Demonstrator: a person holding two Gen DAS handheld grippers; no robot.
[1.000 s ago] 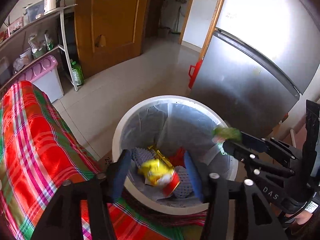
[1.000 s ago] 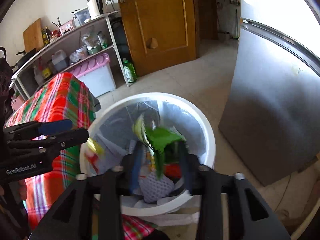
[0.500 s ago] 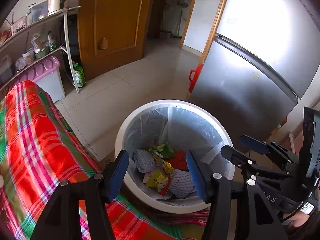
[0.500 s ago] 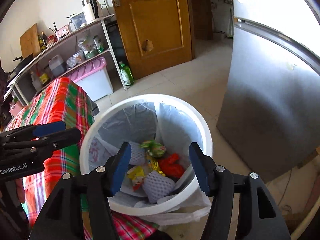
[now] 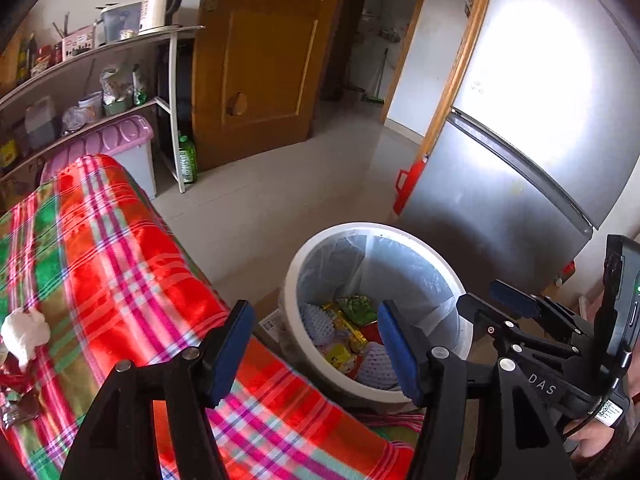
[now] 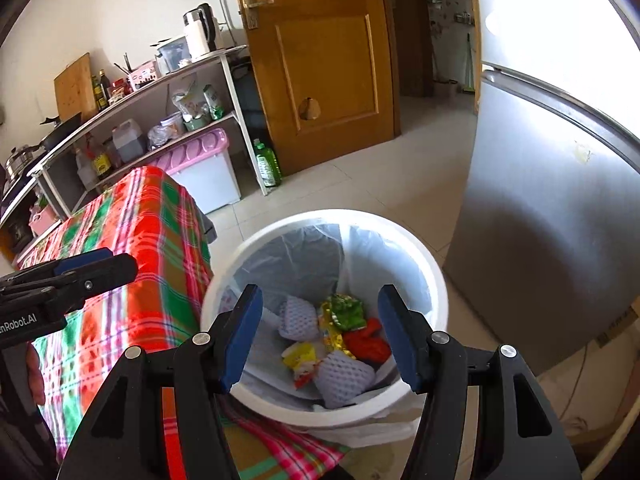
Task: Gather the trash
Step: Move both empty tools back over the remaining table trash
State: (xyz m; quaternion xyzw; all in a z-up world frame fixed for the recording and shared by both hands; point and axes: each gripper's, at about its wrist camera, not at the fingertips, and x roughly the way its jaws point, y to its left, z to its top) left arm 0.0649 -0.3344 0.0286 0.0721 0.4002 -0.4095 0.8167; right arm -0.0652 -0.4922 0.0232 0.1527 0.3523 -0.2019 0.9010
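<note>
Left gripper (image 5: 316, 342): fingers wide apart, nothing between them; black frame with blue pads (image 5: 234, 350); held above the bench edge and the bin's near rim.
Right gripper (image 6: 320, 332): fingers spread wide, empty; same black frame, blue pads (image 6: 244, 336); held over the bin mouth.
Bin (image 6: 434, 280): round, white, smooth-walled, on the floor just beside the bench end; lined with a thin translucent bag (image 6: 304, 256) that folds over the rim.
Trash in bin (image 6: 332, 340): at the bottom lie two white foam-mesh sleeves (image 6: 344, 372), a crinkled green foil wrapper (image 6: 346, 310), a yellow packet (image 6: 300, 354) and a red wrapper (image 6: 366, 342), heaped and touching one another.
Trash on bench: a crumpled white tissue (image 5: 24, 332) near the left edge of the left wrist view, with dark and red wrappers (image 5: 16, 398) just below it, partly cut off.
Bench (image 5: 120, 264): covered with a glossy plaid cloth in red, green and pink; the cloth drapes over the edge beside the bin.
Fridge (image 6: 552, 240): brushed grey metal, flat-fronted, standing close behind the bin.
Floor (image 5: 260, 208): pale smooth tiles.
</note>
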